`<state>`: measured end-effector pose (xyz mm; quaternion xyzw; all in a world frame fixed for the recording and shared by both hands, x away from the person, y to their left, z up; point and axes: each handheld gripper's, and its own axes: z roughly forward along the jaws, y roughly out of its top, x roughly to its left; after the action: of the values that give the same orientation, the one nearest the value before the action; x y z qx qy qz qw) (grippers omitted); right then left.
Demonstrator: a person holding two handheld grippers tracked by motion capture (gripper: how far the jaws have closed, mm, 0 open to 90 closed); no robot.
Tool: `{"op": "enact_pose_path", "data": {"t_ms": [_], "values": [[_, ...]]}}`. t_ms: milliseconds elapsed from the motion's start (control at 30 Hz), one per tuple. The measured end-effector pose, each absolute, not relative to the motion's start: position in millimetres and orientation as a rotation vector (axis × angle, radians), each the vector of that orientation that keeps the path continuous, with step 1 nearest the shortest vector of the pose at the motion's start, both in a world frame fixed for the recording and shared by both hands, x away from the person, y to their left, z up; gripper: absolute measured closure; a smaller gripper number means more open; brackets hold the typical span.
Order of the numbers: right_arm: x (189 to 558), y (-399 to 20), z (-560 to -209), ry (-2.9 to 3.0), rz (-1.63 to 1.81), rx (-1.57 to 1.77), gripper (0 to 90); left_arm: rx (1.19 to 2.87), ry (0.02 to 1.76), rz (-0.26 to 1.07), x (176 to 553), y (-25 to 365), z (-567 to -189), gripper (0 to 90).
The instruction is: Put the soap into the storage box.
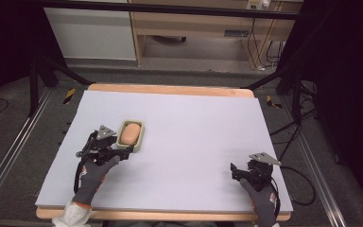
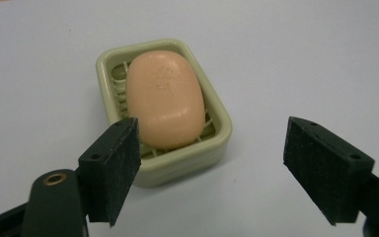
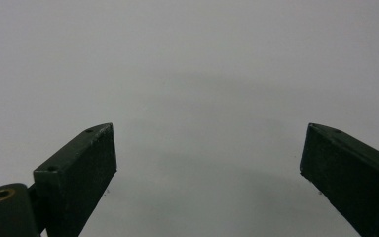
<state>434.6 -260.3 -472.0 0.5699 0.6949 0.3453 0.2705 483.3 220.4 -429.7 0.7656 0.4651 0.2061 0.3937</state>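
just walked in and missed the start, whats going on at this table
A person holds a two-jaw gripper in each hand over a pale grey table top. The left gripper sits right beside a pale green plastic soap dish holding an oval peach-coloured soap bar. Its jaws are open, one of them close by the dish's near rim, and nothing is gripped yet. The right gripper rests open over bare table near the right front corner.

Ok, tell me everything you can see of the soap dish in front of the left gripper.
The soap dish is a pale green, rounded-rectangle tray, glossy like plastic or ceramic, with a ribbed drain rack inside. It sits flat on the grey table sheet, left of centre. A peach oval soap bar lies in it. The left gripper is open just short of it, apparently not touching.
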Motion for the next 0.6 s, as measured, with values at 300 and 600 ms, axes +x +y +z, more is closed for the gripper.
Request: {"op": "enact_pose_path", "data": {"t_ms": [300, 600], "values": [[434, -268, -471, 1.854, 0.930, 1.558, 7.0, 1.960, 1.193, 0.566, 457, 236, -447, 20.9], [434, -274, -472, 1.839, 0.925, 1.584, 6.7, 1.998, 1.240, 0.563, 447, 254, -466, 21.2]]}}
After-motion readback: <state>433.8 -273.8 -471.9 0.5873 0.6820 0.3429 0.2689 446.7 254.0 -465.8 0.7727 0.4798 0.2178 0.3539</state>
